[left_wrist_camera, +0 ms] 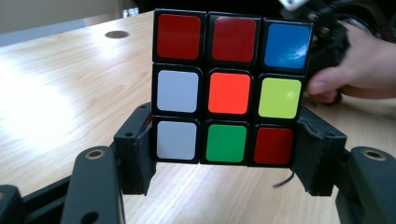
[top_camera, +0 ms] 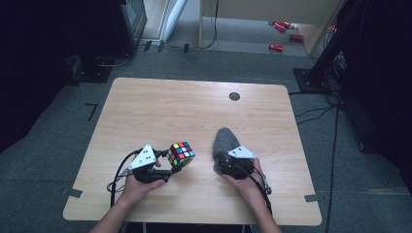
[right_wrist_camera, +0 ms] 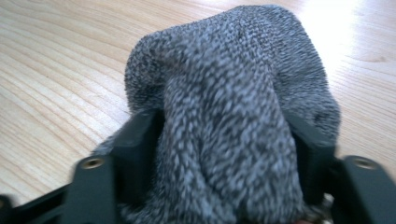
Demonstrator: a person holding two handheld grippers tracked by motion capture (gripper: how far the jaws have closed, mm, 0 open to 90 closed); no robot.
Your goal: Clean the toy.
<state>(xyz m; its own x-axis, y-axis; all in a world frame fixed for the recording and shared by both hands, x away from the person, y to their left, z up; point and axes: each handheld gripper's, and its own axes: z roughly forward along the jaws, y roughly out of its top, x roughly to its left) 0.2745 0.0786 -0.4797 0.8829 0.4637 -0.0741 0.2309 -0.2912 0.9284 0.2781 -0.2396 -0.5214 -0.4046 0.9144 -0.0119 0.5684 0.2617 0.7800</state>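
Puzzle cube (left_wrist_camera: 227, 88) is clamped at its bottom row between the left gripper (left_wrist_camera: 224, 154) jaws, held clear of the bench (top_camera: 160, 109), near-left of centre. Grey knitted cloth (right_wrist_camera: 229, 112) is bunched between the right gripper (right_wrist_camera: 224, 158) jaws, which are pressed against it, near-right, just beside the cube.

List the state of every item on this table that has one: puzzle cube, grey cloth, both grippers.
Puzzle cube: scrambled, clamped at its lower sides, lifted off the table.
Grey cloth: bunched up, resting on the table.
Left gripper: shut on the cube.
Right gripper: fingers press the cloth's sides.
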